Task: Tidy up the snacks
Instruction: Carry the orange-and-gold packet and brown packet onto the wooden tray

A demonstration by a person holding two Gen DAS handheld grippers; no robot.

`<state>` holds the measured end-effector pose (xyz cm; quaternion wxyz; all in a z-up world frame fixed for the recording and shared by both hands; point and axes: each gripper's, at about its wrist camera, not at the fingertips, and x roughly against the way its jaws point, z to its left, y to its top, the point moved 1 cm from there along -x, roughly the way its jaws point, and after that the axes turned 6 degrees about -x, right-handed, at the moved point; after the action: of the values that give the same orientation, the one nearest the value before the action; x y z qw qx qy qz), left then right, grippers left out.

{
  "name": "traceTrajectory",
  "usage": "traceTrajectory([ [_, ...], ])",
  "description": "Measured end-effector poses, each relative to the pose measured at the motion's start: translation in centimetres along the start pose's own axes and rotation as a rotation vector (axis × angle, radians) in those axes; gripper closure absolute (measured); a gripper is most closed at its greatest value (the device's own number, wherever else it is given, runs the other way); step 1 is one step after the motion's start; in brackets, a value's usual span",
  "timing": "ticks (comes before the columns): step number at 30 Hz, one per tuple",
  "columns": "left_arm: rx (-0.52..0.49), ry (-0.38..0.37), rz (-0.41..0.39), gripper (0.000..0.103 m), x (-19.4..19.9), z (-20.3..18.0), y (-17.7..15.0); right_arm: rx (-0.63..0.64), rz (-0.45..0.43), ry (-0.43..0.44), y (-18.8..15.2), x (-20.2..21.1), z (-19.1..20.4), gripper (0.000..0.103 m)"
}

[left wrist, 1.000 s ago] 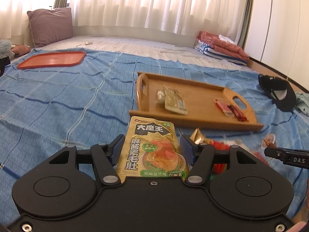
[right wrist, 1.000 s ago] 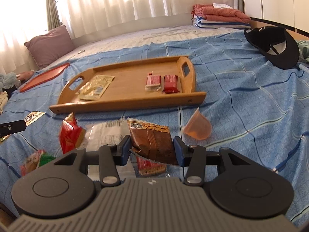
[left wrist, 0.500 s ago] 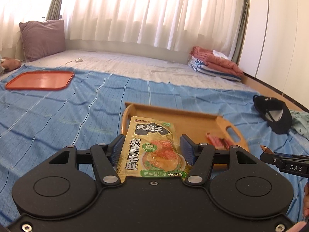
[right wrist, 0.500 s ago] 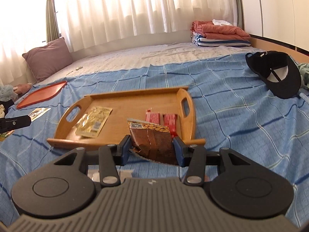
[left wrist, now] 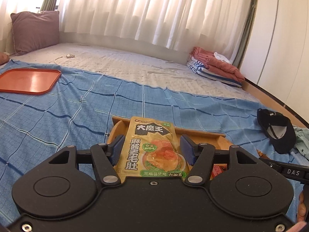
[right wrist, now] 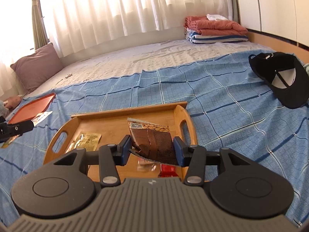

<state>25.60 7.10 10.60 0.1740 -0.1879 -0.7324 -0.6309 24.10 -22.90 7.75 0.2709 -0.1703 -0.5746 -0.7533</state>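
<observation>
The yellow snack pouch [left wrist: 152,148] looks light, soft and slick, best pinched by its flat side edges; the left gripper [left wrist: 151,148] has its jaws clamped on it above the wooden tray [left wrist: 202,135]. The right gripper [right wrist: 151,147] clamps the brown cake packet [right wrist: 152,143], squashy, over the tray's 3 o'clock end.
</observation>
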Motion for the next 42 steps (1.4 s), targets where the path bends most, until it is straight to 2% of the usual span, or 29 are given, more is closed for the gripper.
traceTrajectory([
  [9,0.037,0.019,0.061,0.043,-7.1,0.8,0.6,-0.011,0.058,-0.046,2.0,-5.8,0.2,0.052],
  [16,0.038,0.041,0.096,0.043,-11.2,1.0,0.0,-0.002,0.106,-0.086,2.0,-9.8,0.4,0.052],
  [27,0.044,0.048,0.129,0.043,-14.4,1.4,-1.5,0.020,0.158,-0.140,0.9,-14.1,0.4,0.052],
  [42,0.026,0.064,0.149,0.043,-16.3,1.5,-2.8,0.020,0.157,-0.148,0.2,-15.7,-0.2,0.052],
])
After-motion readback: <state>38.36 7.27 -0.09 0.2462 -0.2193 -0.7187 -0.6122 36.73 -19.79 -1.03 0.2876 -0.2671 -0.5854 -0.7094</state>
